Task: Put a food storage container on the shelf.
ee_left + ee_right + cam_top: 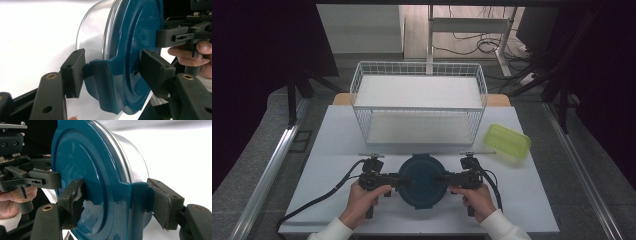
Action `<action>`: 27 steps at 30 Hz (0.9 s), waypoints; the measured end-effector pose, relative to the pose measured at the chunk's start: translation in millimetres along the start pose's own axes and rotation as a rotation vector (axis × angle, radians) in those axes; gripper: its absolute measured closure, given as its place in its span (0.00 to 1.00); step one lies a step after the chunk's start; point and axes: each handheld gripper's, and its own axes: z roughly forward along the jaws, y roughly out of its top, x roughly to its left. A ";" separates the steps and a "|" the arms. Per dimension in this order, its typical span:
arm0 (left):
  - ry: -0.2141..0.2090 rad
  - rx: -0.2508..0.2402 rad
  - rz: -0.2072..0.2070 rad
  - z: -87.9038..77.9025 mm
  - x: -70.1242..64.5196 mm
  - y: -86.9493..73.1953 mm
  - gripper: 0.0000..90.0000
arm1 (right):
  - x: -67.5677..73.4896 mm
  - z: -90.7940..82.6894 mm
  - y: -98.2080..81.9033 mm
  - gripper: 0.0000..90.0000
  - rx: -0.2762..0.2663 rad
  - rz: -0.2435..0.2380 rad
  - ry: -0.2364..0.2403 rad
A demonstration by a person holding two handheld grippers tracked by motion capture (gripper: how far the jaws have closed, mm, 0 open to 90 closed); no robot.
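A round clear container with a teal lid stands on the white table, near its front edge. My left gripper reaches in from the left. In the left gripper view its jaws pinch a lid side latch, one pad on the latch flap and the other on the lid's top. From the opposite side my right gripper does the same. In the right gripper view its jaws clamp the other latch. Each gripper view shows the other gripper across the lid.
A white wire basket shelf stands behind the container at the table's back. A green rectangular lidded box lies at the right. Cables trail from both grippers toward the front edge. Metal rails run along both sides of the table.
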 end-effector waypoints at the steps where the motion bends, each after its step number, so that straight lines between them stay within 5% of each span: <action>1: -0.001 0.002 0.000 -0.3 0.1 0.8 0.43 | 0.6 -0.6 0.6 0.36 -0.001 -0.006 -0.002; 20: 0.003 -0.015 0.039 -8.0 -6.3 21.2 0.44 | 8.7 -9.6 18.3 0.36 -0.032 -0.063 -0.011; 27: 0.007 -0.059 0.062 -19.9 -14.3 35.0 0.44 | 18.2 -16.1 32.1 0.36 -0.063 -0.093 -0.005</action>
